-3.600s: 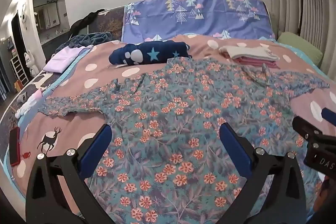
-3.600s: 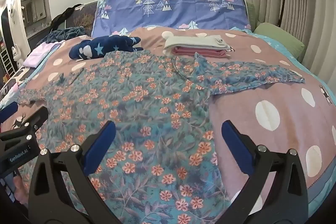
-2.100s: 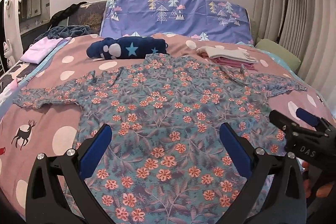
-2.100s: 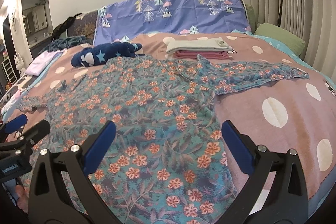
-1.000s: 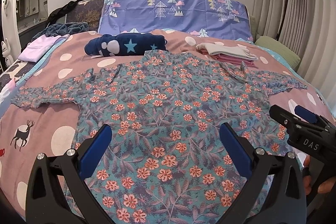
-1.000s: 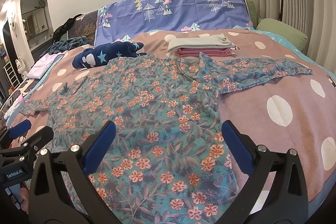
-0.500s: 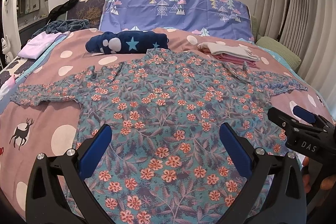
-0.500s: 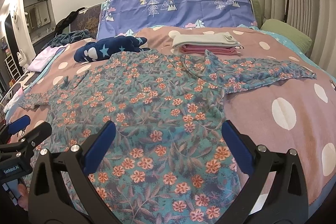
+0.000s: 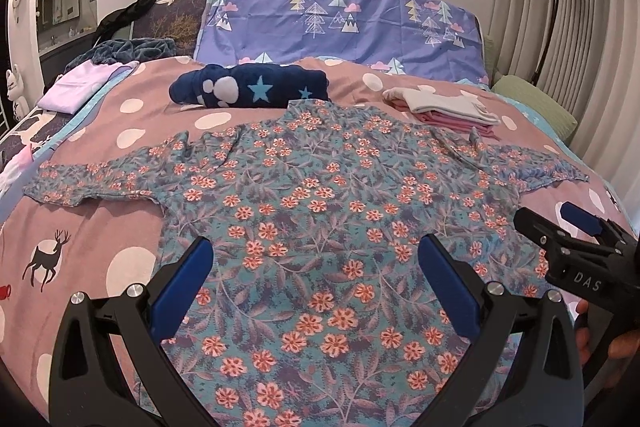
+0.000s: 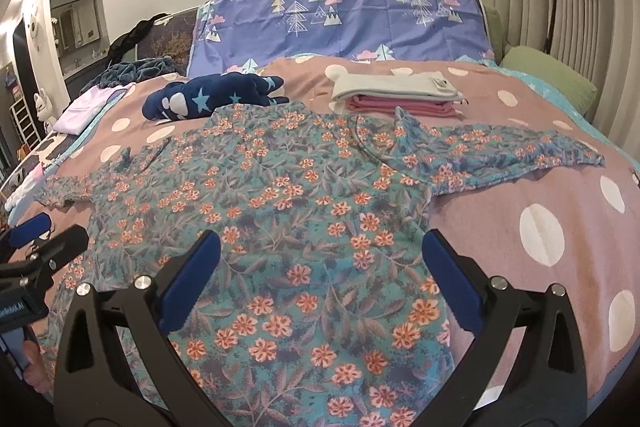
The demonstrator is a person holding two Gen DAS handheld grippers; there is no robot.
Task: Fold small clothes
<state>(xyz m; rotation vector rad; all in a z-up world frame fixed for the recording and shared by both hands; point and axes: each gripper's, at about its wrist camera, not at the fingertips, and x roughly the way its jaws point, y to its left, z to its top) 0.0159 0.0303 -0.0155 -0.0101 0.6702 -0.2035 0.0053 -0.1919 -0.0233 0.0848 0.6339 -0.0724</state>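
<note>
A teal floral garment [image 9: 320, 211] [image 10: 288, 211] lies spread flat on the bed with both sleeves stretched out sideways. My left gripper [image 9: 316, 279] hovers open above its lower part, nothing between the blue pads. My right gripper [image 10: 320, 275] is likewise open over the lower right part of the garment, by its right side edge. The other gripper shows at each view's edge: the right one [image 9: 576, 227] in the left wrist view, the left one [image 10: 36, 239] in the right wrist view.
A rolled navy star-print item [image 9: 248, 89] and a folded grey and pink stack [image 9: 444, 109] lie beyond the garment's collar. Purple pillow [image 9: 340, 23] at the headboard, lilac cloth [image 9: 80, 87] at the left, green cushion [image 10: 548, 75] at the right. The pink dotted blanket [image 10: 540, 227] is bare at the right.
Both grippers stayed open and drifted slightly; the views shifted a little over the garment. The garment itself has not moved.
</note>
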